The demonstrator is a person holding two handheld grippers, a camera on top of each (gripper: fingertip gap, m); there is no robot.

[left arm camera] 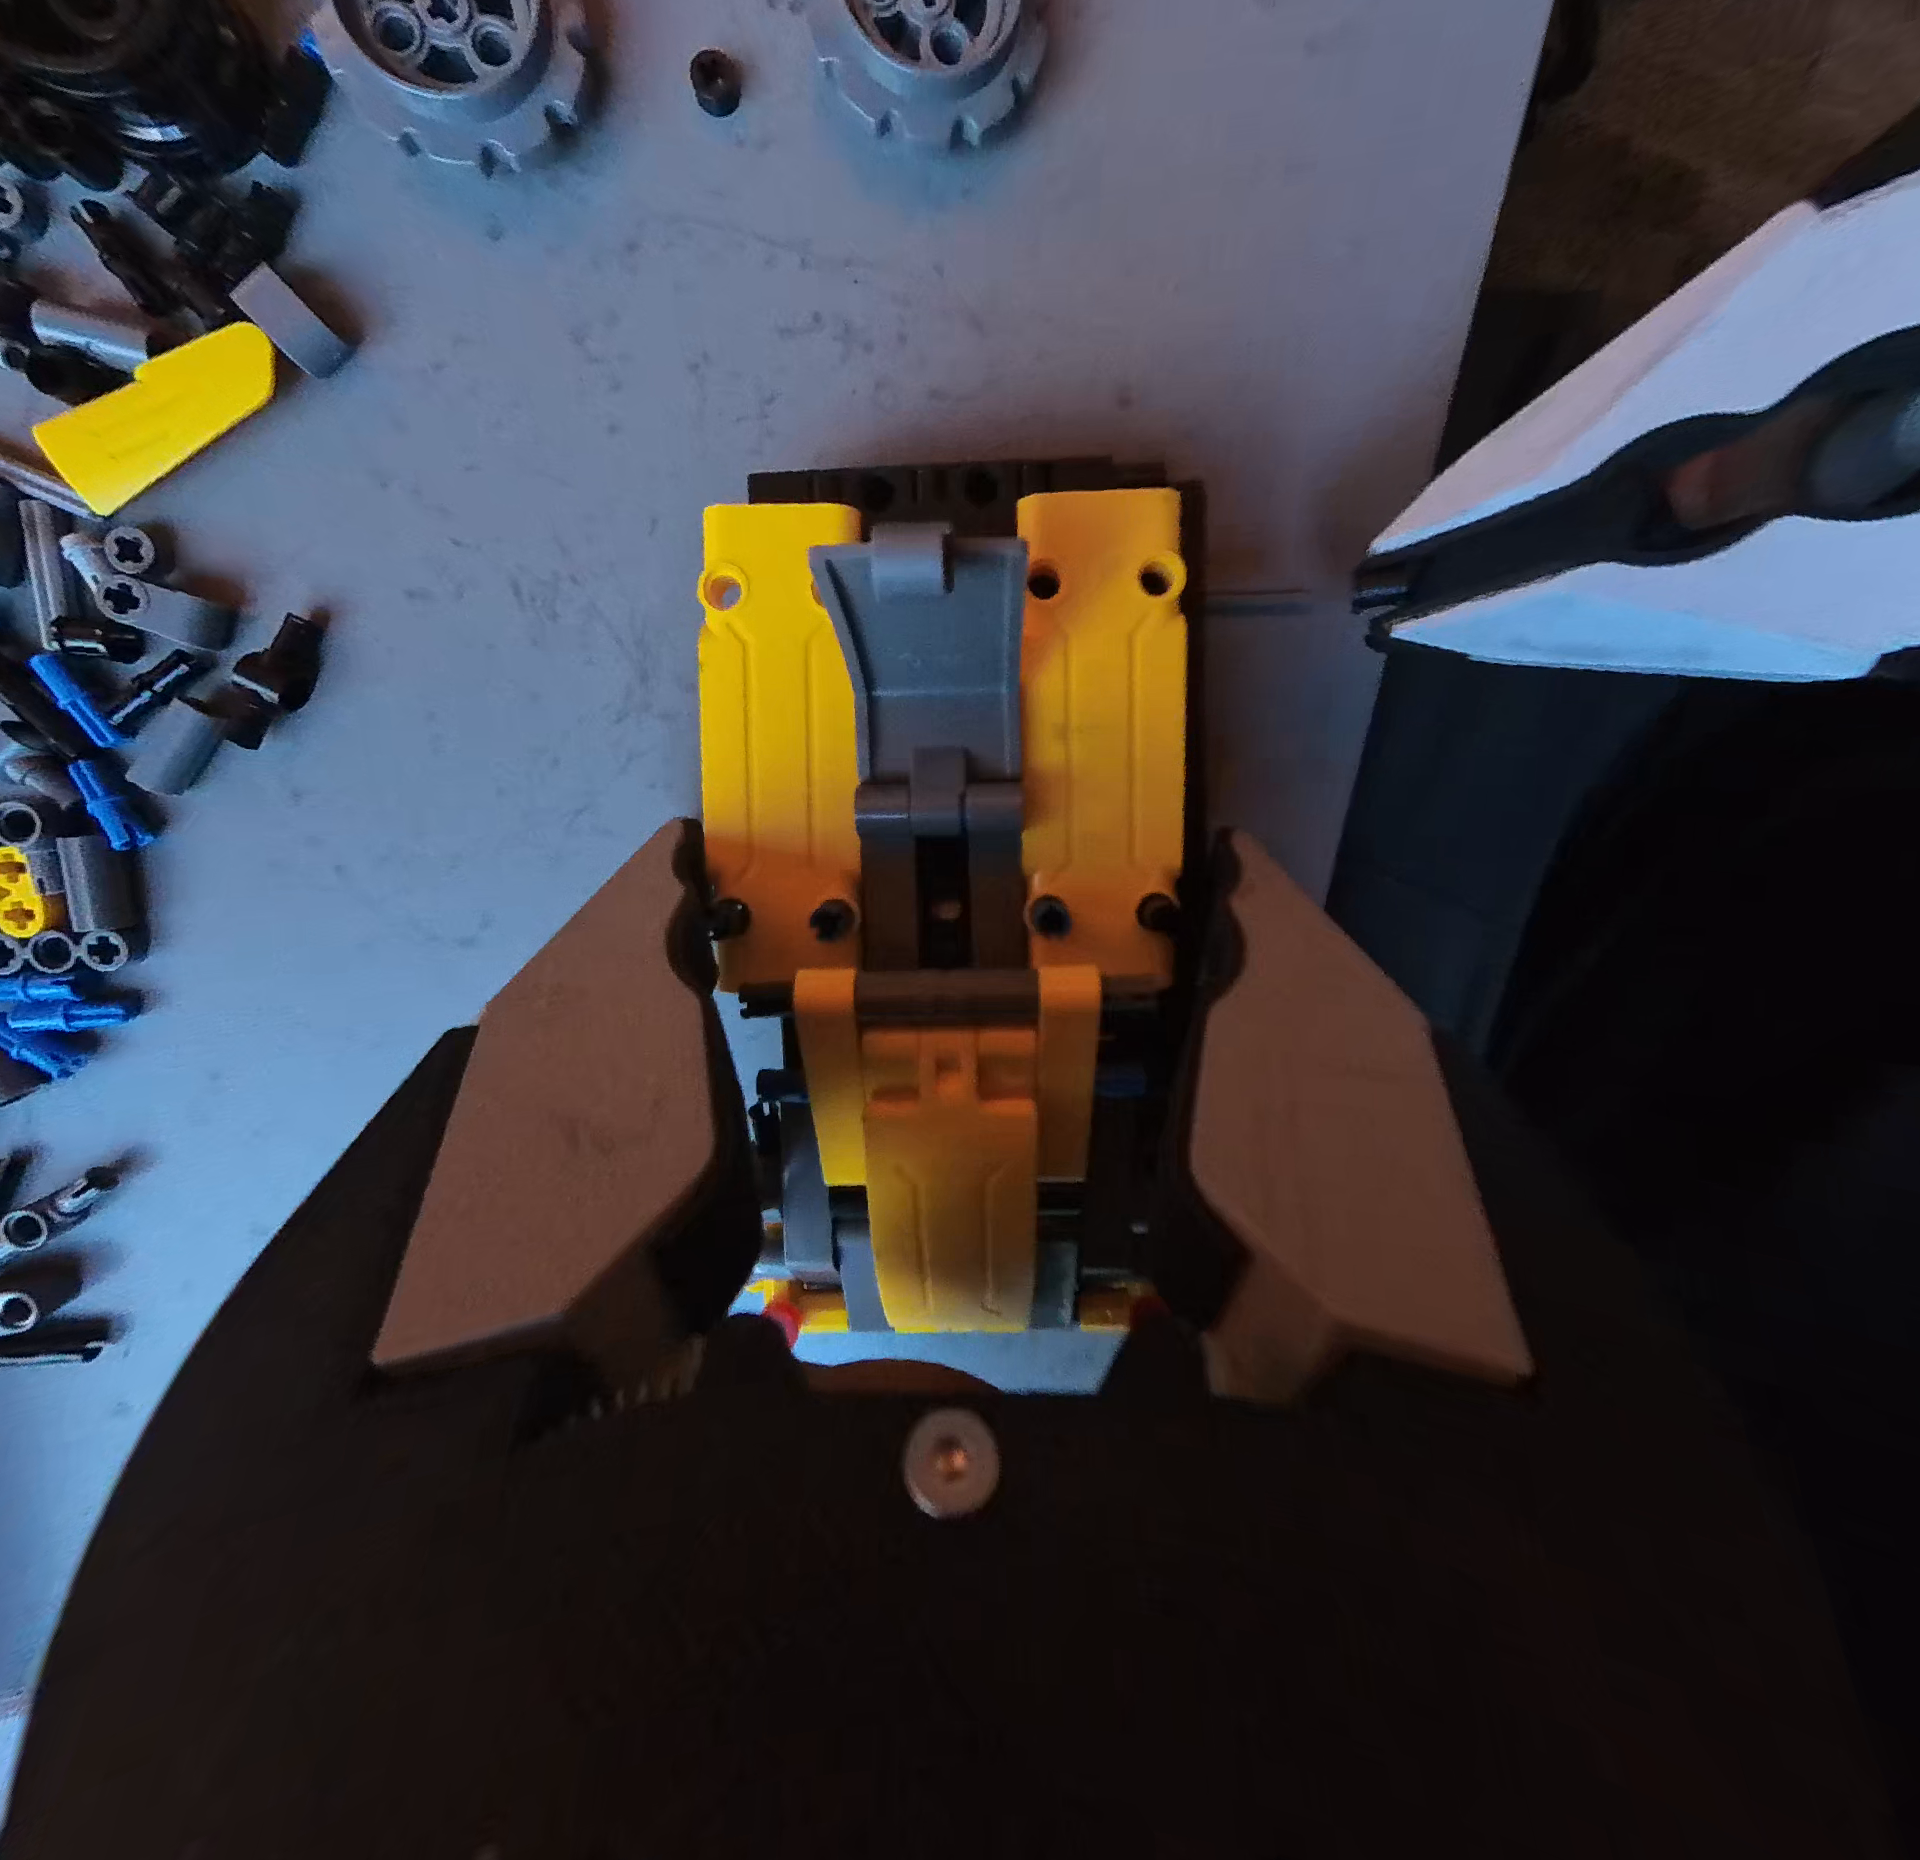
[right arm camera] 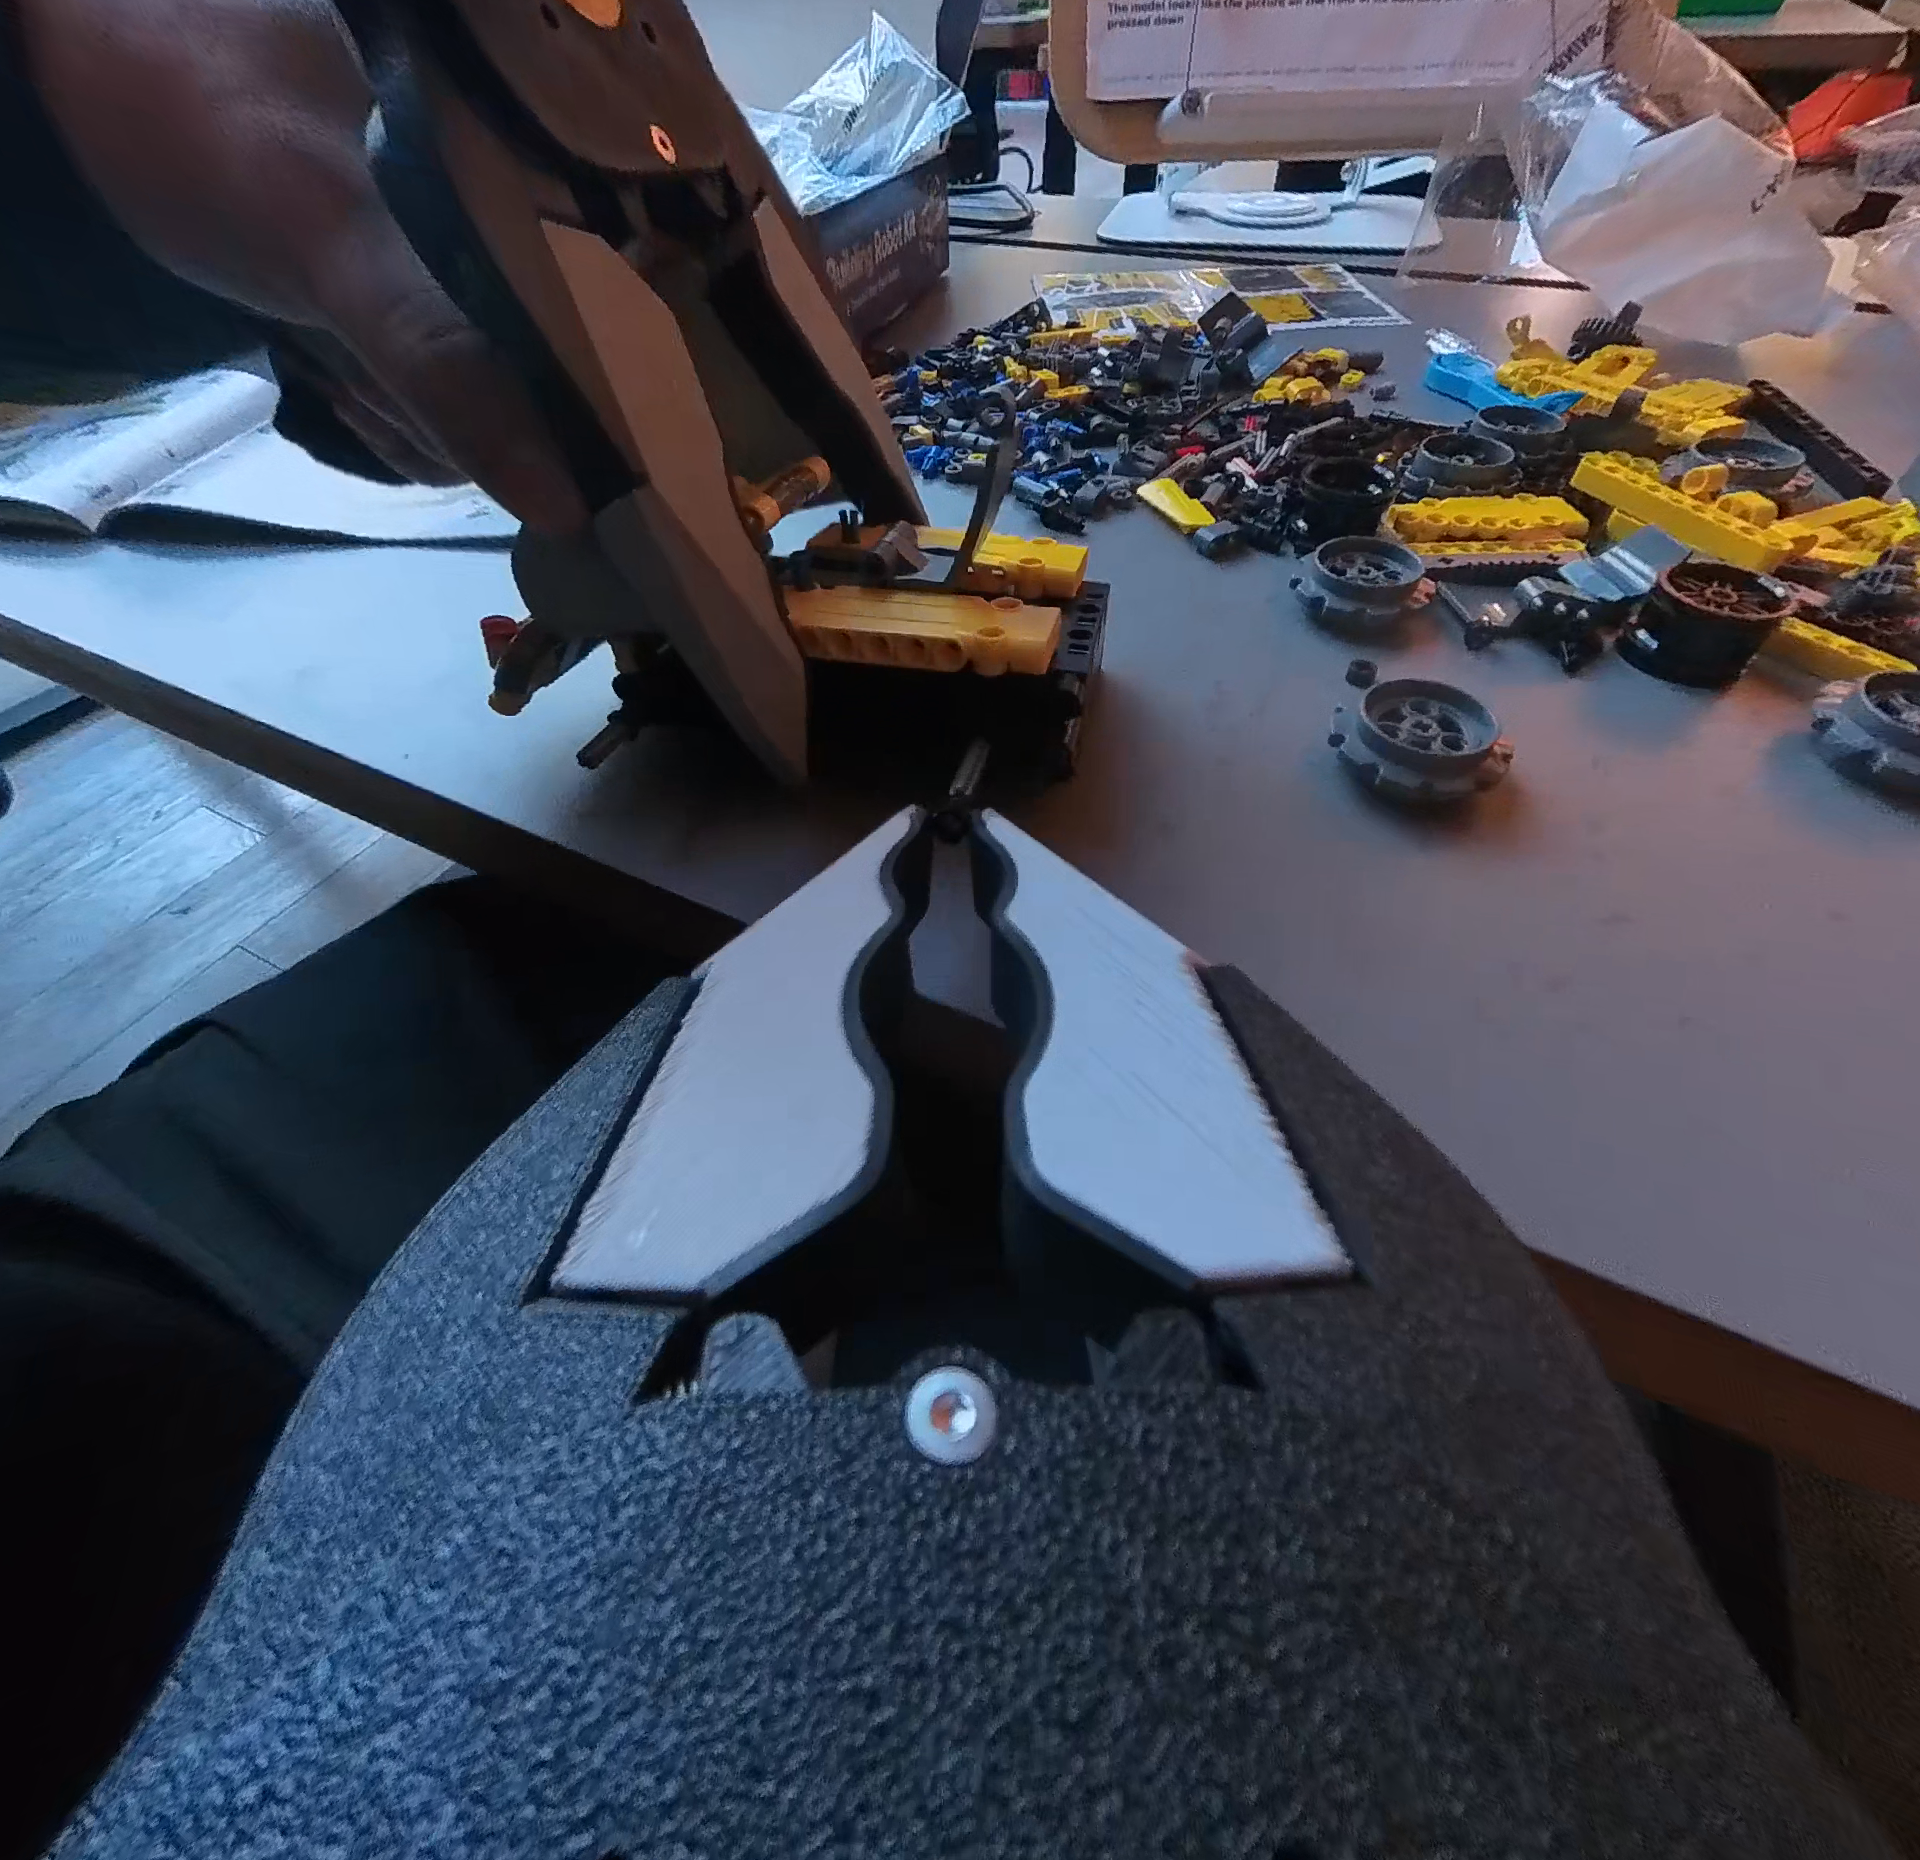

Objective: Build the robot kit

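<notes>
Model [left arm camera: 940, 792] of yellow, grey and black plastic building pieces, part built, standing near the right edge of the grey tabletop [left arm camera: 540, 584], clamped across its flanks by the left gripper [left arm camera: 940, 891], fingers pressed on either side of its near half. Right gripper [right arm camera: 948, 823] just beside the model's right flank, claw drawn together on a small dark pin [right arm camera: 948, 825] at the very tips, in line with a thin axle [right arm camera: 971, 766] jutting from the model's side. Probably light and stiff in the hand, yet held together only by press fit, so likely to shed panels if squeezed on the yellow plates; best gripped low on the black frame, as now. Smooth plastic, likely slippery under hard pads. Loose pieces [right arm camera: 1195, 428] in black, blue and yellow heaped on the far side of the table, grey toothed wheels [right arm camera: 1418, 740] scattered nearer. Tabletop flat, matt, faintly scuffed. Farther off, crumpled clear bags [right arm camera: 873, 106], a dark box [right arm camera: 883, 252], a printed sheet on a stand; wood-look floor [right arm camera: 156, 875] to the left.
</notes>
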